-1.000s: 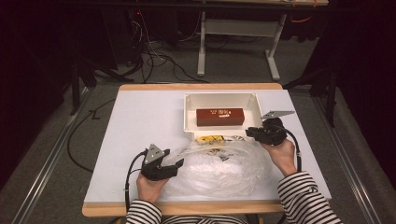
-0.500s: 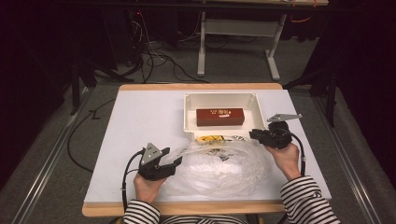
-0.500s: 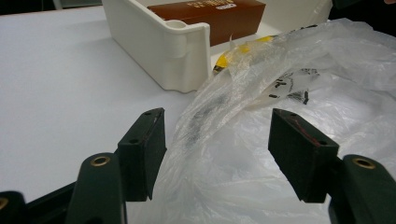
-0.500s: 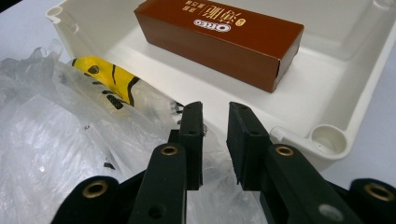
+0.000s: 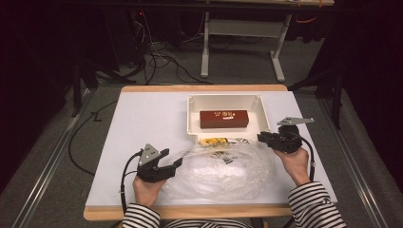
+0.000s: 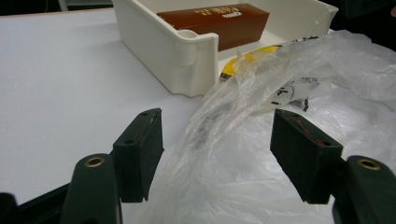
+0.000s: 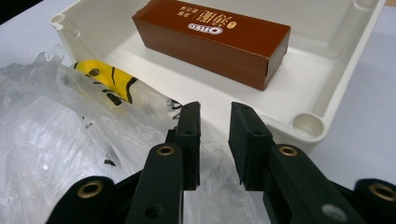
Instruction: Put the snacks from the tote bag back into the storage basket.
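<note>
Left gripper (image 6: 217, 156) sitting wide open over the bag (image 6: 299, 140) edge; right gripper (image 7: 214, 140) narrow, jaws just opening, nothing pinched, beside tray (image 7: 336, 70).

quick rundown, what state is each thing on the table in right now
plastic bag: crumpled, lying flat on the table, its top edge against the bin
white bin: upright, open top, holding one box
brown box: closed, lying on its side in the bin
left gripper: open, fingers wide on either side of a bag fold, not pressing
right gripper: open a narrow gap above the bag's edge
</note>
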